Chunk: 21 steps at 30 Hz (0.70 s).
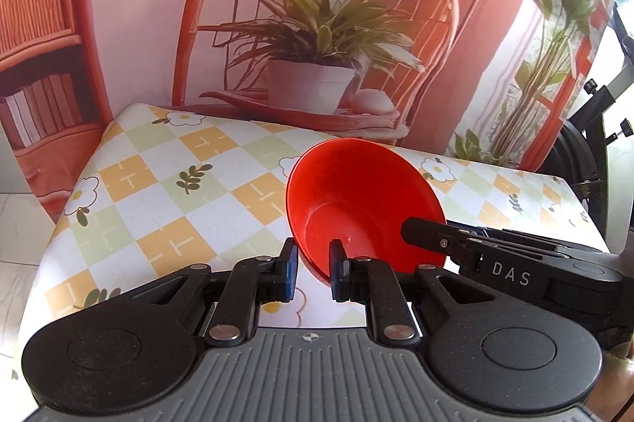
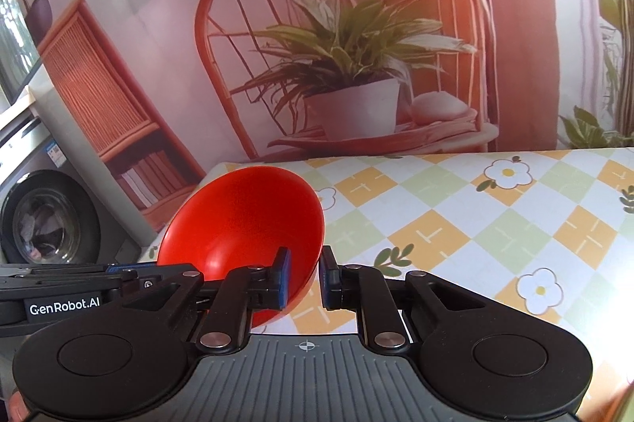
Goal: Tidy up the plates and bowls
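Between the fingers of the left gripper (image 1: pixel 314 269): the near rim of the red bowl (image 1: pixel 356 192), one pad outside the wall, the other inside. Narrowed onto that wall, by the look of it pinching. Carried off the table (image 1: pixel 158 184), tipped steeply, mouth turned up and toward the camera, base low and just ahead of the fingertips.

To the right of that grip, touching the opposite side of the rim: the right gripper (image 2: pixel 306 275). Straddling the wall too, left pad inside, right pad outside and just beside it. Impossible to tell whether that outer pad presses or merely stands close. Hard to say, then, which side bears the load.

Probably light, stiff plastic; smooth and glossy, so likely slippery under flat pads. Little risk of breaking, more of swivelling or sliding out of a rim pinch while tilted like this. Best taken at the rim, one pad inside and one outside, pushed well down the wall rather than on the lip alone. Worth levelling before setting down.

Below and beyond both grippers: checked cloth with flowers and leaves, bare as far as seen. No plates or other bowls in view. Farther off, a printed backdrop (image 1: pixel 317 25) of a chair and potted plant. Far left of the right gripper, a washing machine (image 2: pixel 47 224).
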Each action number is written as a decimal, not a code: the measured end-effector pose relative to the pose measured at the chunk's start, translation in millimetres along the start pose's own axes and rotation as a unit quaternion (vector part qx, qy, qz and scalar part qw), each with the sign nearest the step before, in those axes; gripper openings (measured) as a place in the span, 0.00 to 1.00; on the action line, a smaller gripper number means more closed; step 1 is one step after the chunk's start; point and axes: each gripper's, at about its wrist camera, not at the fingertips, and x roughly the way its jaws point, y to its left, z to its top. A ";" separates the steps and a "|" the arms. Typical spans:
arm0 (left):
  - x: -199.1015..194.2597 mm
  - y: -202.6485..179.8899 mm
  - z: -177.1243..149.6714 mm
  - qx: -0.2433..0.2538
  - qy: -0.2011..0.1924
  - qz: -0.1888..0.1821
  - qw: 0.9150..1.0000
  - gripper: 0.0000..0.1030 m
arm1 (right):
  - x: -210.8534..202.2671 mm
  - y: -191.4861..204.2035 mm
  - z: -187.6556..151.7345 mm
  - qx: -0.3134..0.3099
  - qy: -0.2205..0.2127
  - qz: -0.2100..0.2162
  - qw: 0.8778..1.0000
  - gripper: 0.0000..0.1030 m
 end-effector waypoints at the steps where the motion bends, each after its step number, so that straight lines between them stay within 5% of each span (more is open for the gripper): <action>1: -4.5 -2.6 -1.2 0.001 -0.002 -0.001 1.000 0.17 | -6.1 0.5 -0.6 0.000 -0.004 0.001 1.000 0.14; 21: -77.5 -33.1 -42.9 0.010 -0.011 -0.019 1.000 0.17 | -105.7 3.6 -37.5 0.015 -0.033 0.020 0.999 0.14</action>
